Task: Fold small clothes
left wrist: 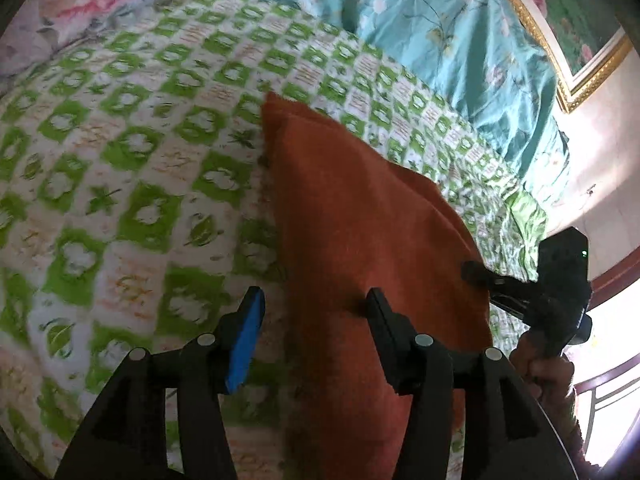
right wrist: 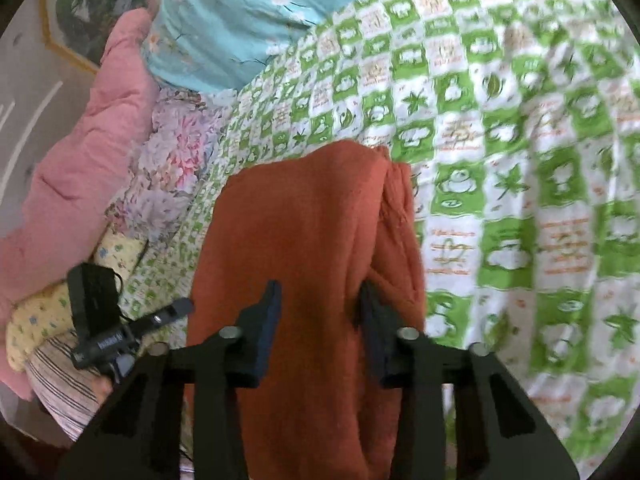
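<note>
A rust-orange knit garment [left wrist: 360, 216] lies folded lengthwise on the green-and-white checked bedsheet [left wrist: 120, 160]. My left gripper [left wrist: 314, 300] is open over the garment's near left edge, its left finger over the sheet and its right finger on the fabric. In the right wrist view the garment [right wrist: 296, 232] lies under my right gripper [right wrist: 320, 296], which is open, its jaws straddling the cloth with a folded layer along the right side. The right gripper also shows in the left wrist view [left wrist: 560, 280] at the garment's right edge; the left gripper shows in the right wrist view [right wrist: 168, 312].
A teal floral quilt [left wrist: 440, 20] lies at the back of the bed. A pink quilt [right wrist: 80, 160] and a floral pillow [right wrist: 176, 152] lie to the left. A gold-framed picture [left wrist: 560, 20] hangs on the wall. The bed's right edge is near a window.
</note>
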{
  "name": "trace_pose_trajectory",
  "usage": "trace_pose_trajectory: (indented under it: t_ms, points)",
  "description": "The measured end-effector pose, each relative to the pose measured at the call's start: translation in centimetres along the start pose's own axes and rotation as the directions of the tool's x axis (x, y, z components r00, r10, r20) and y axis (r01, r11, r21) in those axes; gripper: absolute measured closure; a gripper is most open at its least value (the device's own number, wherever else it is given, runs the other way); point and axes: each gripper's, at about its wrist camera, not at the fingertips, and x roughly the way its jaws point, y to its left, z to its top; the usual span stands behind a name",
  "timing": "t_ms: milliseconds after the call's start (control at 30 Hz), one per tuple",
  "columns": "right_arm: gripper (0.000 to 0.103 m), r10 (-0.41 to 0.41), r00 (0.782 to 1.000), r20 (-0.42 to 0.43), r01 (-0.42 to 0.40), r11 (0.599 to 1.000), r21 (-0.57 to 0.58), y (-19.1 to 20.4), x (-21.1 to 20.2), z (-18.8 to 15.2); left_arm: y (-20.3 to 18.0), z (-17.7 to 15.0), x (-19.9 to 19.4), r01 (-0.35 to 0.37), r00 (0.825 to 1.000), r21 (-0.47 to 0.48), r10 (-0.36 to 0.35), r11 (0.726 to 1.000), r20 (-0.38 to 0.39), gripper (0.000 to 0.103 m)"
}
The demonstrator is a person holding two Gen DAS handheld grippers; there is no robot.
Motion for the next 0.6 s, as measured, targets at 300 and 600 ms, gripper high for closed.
trace_pose_trajectory:
  t_ms: [300, 600]
  points:
    - [0.093, -0.079, 0.992, 0.101, 0.079, 0.997, 0.009, 0.1, -3.9, -2.1, -1.9, -0.1, 3.0, -0.034, 0.997, 0.039, 0.037, 0.999, -0.061, 0.045]
    - [0.093, -0.062, 0.994, 0.086, 0.056, 0.996, 0.065, -2.4, -1.6, -1.9, -0.6, 4.5, 5.0, 0.007, 0.998, -0.004, -0.008, 1.0, -0.055, 0.043]
